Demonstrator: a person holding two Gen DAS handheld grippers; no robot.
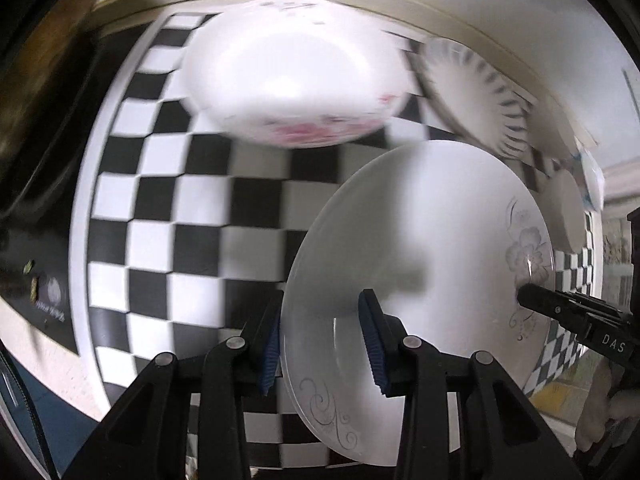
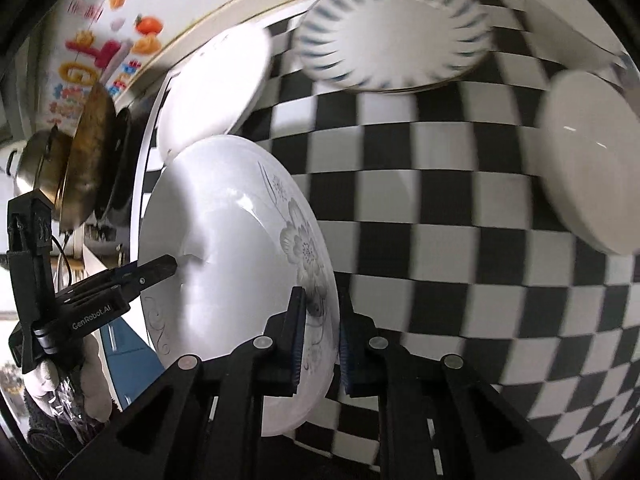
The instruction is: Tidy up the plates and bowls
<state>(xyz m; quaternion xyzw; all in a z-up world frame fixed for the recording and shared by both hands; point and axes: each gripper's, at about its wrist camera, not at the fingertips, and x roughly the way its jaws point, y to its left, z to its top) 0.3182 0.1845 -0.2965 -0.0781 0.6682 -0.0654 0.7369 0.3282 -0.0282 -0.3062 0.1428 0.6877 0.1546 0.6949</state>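
Left wrist view: the left gripper (image 1: 322, 340) is clamped on the near rim of the grey-flower plate (image 1: 420, 280), one blue pad on each face. The right gripper (image 2: 320, 332) grips the opposite rim of that plate (image 2: 236, 260) the same way. The plate hangs between both tools, tilted, above the checkered table (image 1: 192, 208), and appears clear of its surface.

Handling judgement: glazed ceramic, rigid, moderately heavy, slick and breakable. Hold at the rim only, pads well over the edge; with two grippers on one plate, uneven motion could twist it out of a pad.

Surroundings:
- Pink-flower bowl (image 1: 296, 76) toward the far edge, blurred
- Blue-striped plate (image 2: 396, 28) by the far edge; it seems to rest on another plate
- Plain white dish (image 2: 588, 160) toward the right edge
- A further white plate (image 2: 216, 84) just beyond the held one, near the left edge
- Metal pots (image 2: 80, 160) beyond the left edge

Any set-down path passes close to these dishes; contact risks chipping
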